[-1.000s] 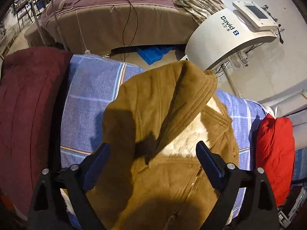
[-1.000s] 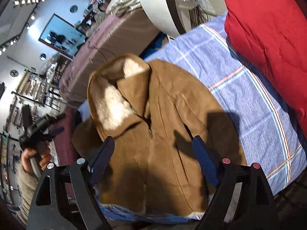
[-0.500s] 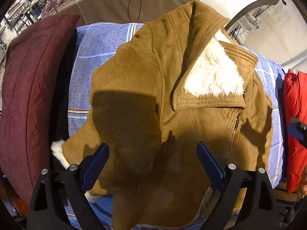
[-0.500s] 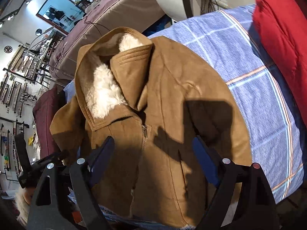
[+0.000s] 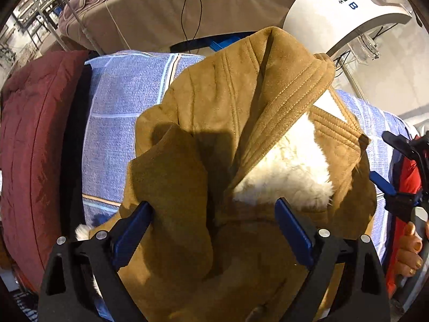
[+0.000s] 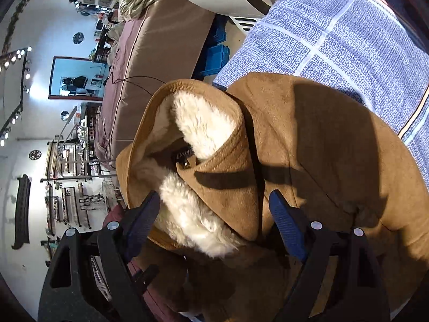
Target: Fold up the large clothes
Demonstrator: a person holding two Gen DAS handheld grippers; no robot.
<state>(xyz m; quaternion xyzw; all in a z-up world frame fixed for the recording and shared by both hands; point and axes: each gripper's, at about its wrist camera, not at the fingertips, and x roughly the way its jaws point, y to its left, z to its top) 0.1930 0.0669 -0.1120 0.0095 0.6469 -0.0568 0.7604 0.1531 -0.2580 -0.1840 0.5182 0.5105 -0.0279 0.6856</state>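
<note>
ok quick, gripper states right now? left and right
Left gripper: open, jaws spread above the brown coat, holding nothing.
Right gripper: open, over the coat's collar, holding nothing.

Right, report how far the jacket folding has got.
Done: the brown jacket lies zipped on the blue plaid sheet, one sleeve folded over its front. In hand: nothing; left gripper and right gripper are open above it. Left: remaining folds.

The coat (image 5: 228,139) is lying in the middle of the frame on the blanket (image 5: 120,102). A cushion (image 5: 29,145) is sitting at the left edge. A couch (image 5: 161,8) is stretching across the top, and a machine (image 5: 340,8) is standing at the upper right.
</note>
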